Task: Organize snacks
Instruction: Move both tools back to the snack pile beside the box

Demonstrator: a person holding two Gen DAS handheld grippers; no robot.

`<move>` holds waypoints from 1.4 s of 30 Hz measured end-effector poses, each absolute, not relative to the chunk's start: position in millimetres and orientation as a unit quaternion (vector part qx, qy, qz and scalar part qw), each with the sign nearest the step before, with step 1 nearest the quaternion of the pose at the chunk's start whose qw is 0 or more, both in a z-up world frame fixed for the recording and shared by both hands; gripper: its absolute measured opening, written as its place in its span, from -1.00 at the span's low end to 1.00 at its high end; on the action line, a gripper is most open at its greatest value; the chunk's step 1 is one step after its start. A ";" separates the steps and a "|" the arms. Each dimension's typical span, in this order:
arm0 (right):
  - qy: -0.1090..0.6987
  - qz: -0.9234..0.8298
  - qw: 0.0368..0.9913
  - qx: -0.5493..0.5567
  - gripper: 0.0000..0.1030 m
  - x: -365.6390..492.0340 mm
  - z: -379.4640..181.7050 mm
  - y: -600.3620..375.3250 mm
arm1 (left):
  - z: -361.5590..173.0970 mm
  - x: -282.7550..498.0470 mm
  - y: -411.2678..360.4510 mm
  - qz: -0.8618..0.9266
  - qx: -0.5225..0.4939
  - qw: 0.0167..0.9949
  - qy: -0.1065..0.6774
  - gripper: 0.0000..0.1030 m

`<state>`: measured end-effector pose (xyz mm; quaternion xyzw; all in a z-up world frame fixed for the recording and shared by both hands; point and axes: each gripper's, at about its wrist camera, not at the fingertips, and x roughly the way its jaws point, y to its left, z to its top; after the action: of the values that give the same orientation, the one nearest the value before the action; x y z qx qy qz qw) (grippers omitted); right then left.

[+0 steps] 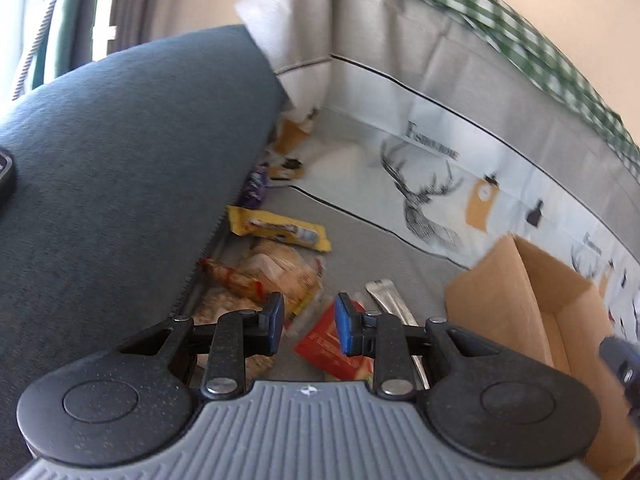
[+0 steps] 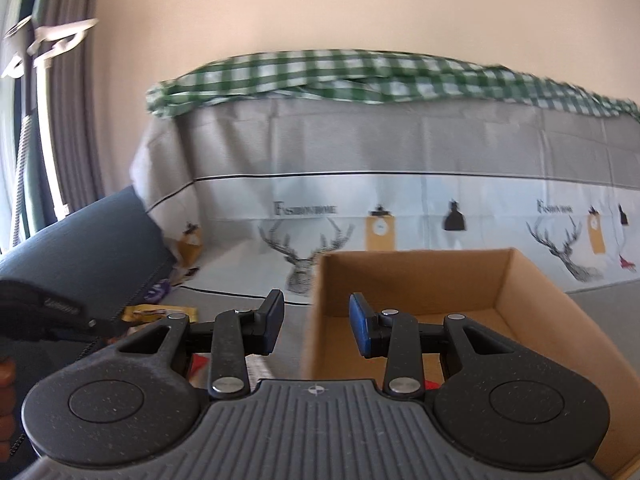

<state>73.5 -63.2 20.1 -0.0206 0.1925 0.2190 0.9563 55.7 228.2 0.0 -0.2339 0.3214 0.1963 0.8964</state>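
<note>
Snacks [image 1: 276,236] lie scattered on our grey sofa cover [image 1: 360,240], left of the cardboard box [image 2: 420,280]. Our left gripper [image 1: 310,322] hangs narrow and empty above them; our right gripper [image 2: 316,326], likewise narrow, holds nothing by the box.

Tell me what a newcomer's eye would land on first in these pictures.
The open brown cardboard box stands on the grey seat, right ahead of the right gripper. Beside the dark blue-grey cushion lies a scatter of snack packets, among them a yellow wrapper and a red packet under the empty left gripper.
</note>
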 end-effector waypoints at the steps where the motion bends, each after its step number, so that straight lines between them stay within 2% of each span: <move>1: 0.190 0.222 0.956 -0.025 -0.26 69.7 18.3 -54.7 | 0.2 53.9 231.5 0.203 -0.239 0.895 0.318 -0.36; 6: 0.190 0.228 0.953 -0.060 -0.26 56.3 3.9 -13.6 | 0.4 50.0 242.3 0.233 -0.259 0.884 0.313 -0.21; 18: 0.242 0.201 0.941 -0.124 -0.24 83.7 -46.4 64.9 | -0.8 52.8 248.6 0.244 -0.257 0.883 0.308 -0.20; 24: 0.299 0.173 0.928 -0.140 -0.10 120.3 -80.1 88.5 | -3.2 57.5 247.4 0.242 -0.250 0.884 0.314 -0.16; 26: 0.309 0.161 0.926 -0.145 0.01 130.4 -89.2 93.8 | -4.0 58.8 246.2 0.241 -0.243 0.885 0.317 -0.15; 29: 0.325 0.153 0.921 -0.151 0.02 142.6 -101.7 100.4 | -4.4 59.7 246.5 0.240 -0.240 0.886 0.316 -0.15; 31: 0.346 0.159 0.912 -0.154 0.15 151.2 -109.9 104.5 | -4.7 60.0 246.5 0.238 -0.239 0.887 0.315 -0.15; 34: 0.362 0.171 0.904 -0.151 0.16 159.6 -116.9 108.0 | -5.5 61.3 245.6 0.235 -0.234 0.889 0.318 -0.12; 39: 0.367 0.178 0.902 -0.143 0.14 166.5 -118.2 108.0 | -4.3 60.7 245.5 0.232 -0.235 0.891 0.313 -0.08; 42: 0.370 0.198 0.898 -0.130 -0.23 167.5 -117.1 106.3 | -3.6 59.6 246.1 0.232 -0.238 0.891 0.309 -0.08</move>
<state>167.5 106.3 -117.1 -0.1303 0.3697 0.1978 0.8985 59.6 246.1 -3.6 -0.2375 0.3091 0.2317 0.8912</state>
